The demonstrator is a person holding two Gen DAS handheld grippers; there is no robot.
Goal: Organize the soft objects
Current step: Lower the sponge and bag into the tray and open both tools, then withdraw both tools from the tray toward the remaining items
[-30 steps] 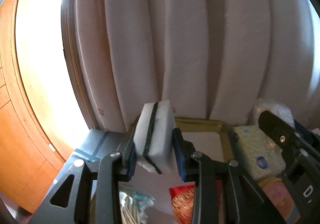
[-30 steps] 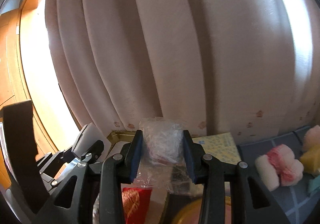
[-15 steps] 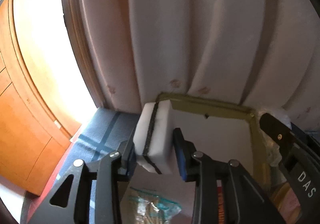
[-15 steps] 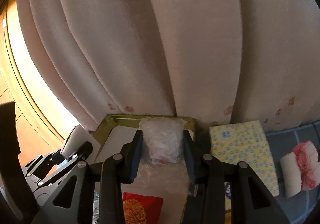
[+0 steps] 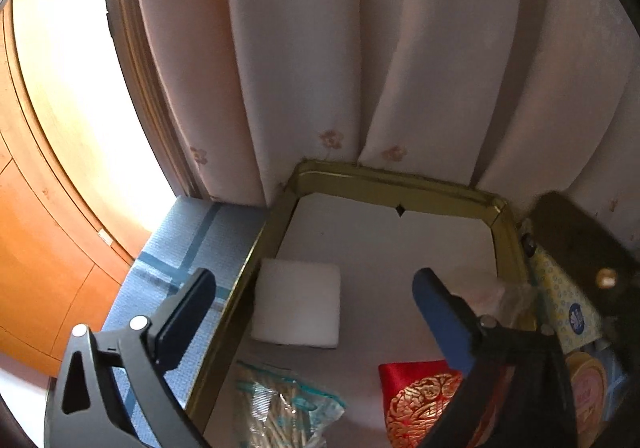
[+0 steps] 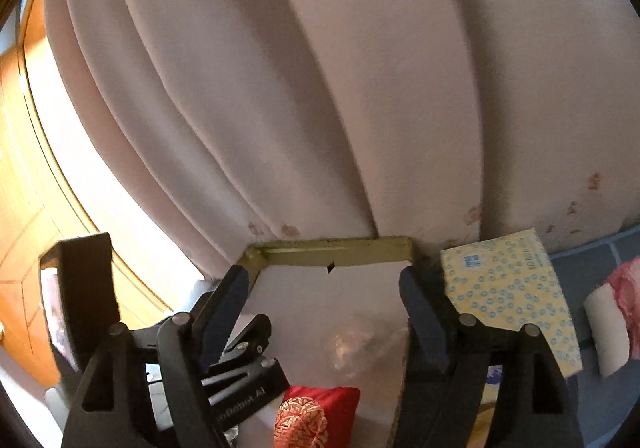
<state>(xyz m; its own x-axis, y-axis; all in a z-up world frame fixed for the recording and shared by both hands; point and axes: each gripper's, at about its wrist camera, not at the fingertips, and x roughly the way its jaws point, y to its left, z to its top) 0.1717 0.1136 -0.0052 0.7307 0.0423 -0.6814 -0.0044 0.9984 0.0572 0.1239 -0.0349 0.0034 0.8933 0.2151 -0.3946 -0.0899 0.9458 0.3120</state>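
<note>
A white sponge lies flat inside the gold-rimmed tray, by its left wall. My left gripper is open and empty above it. A clear plastic bag with something pale inside lies on the tray floor near the right wall; it also shows in the left wrist view. My right gripper is open and empty over the bag. The tray's far rim shows in the right wrist view.
A red embroidered pouch and a bag of sticks lie in the tray's near part. A yellow tissue pack and a pink-white roll sit right of the tray. Pale curtains hang behind. Blue tablecloth lies left.
Both grippers moved down over the tray and opened. The left let go of the white sponge, the right let go of the plastic bag; both now lie in the tray.
</note>
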